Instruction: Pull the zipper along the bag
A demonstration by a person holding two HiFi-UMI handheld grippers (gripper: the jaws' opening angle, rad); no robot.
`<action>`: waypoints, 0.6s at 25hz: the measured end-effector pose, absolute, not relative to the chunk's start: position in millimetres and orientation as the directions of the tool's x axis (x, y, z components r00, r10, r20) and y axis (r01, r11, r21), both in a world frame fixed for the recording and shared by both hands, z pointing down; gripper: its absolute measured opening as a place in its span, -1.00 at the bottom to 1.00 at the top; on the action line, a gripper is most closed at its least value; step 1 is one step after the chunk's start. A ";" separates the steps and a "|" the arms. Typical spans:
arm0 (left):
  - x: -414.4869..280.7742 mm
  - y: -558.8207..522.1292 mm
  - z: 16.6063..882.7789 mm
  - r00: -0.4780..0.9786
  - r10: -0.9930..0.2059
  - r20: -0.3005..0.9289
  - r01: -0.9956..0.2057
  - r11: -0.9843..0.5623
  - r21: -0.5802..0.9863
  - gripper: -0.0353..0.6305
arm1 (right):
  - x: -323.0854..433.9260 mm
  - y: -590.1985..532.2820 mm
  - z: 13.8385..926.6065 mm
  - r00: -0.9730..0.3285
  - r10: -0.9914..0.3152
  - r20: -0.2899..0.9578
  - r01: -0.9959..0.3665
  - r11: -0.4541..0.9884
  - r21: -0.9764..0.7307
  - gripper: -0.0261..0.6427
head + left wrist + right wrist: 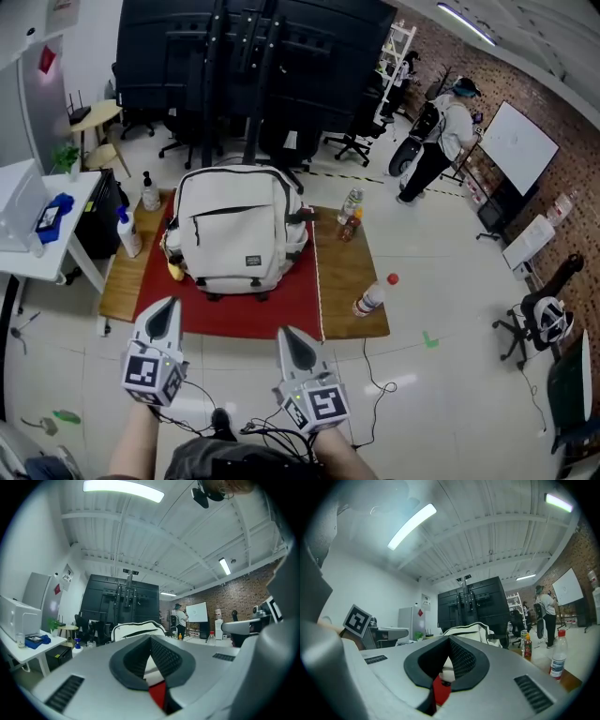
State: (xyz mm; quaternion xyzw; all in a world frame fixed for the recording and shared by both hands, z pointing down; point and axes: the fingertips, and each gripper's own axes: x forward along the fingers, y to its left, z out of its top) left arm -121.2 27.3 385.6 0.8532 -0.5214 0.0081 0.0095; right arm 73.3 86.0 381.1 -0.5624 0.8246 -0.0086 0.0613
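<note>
A white backpack (239, 230) stands upright on a red mat (291, 305) on a low wooden table (347, 272). A dark zipper line crosses its front pocket. Both grippers hover in front of the table's near edge, well short of the bag. My left gripper (167, 305) is shut with nothing in it, and so is my right gripper (287, 334). In the left gripper view the bag (136, 629) shows beyond the shut left gripper (151, 639). In the right gripper view the bag (471, 630) rises behind the shut right gripper (450, 641).
A spray bottle (128, 232) and a clear bottle (150, 192) stand at the table's left. Two bottles (350, 211) stand right of the bag, and one (368, 300) lies near the right corner. A white desk (28, 253) is left; a person (448, 131) stands at the back right.
</note>
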 end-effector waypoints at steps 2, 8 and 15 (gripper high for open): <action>-128.6 8.0 391.3 0.469 -0.882 0.029 -0.883 -0.469 0.008 -0.81 | 59.3 67.3 383.3 -0.356 -0.930 -0.088 -0.928 0.363 -0.084 -0.89; -143.3 -38.1 402.8 0.515 -0.856 0.044 -0.857 -0.515 0.018 -0.81 | 23.6 20.5 393.9 -0.352 -0.934 -0.068 -0.930 0.357 -0.086 -0.89; -160.3 -67.0 421.6 0.550 -0.832 0.074 -0.835 -0.550 0.019 -0.81 | -1.5 -7.3 399.8 -0.331 -0.943 -0.044 -0.938 0.333 -0.090 -0.89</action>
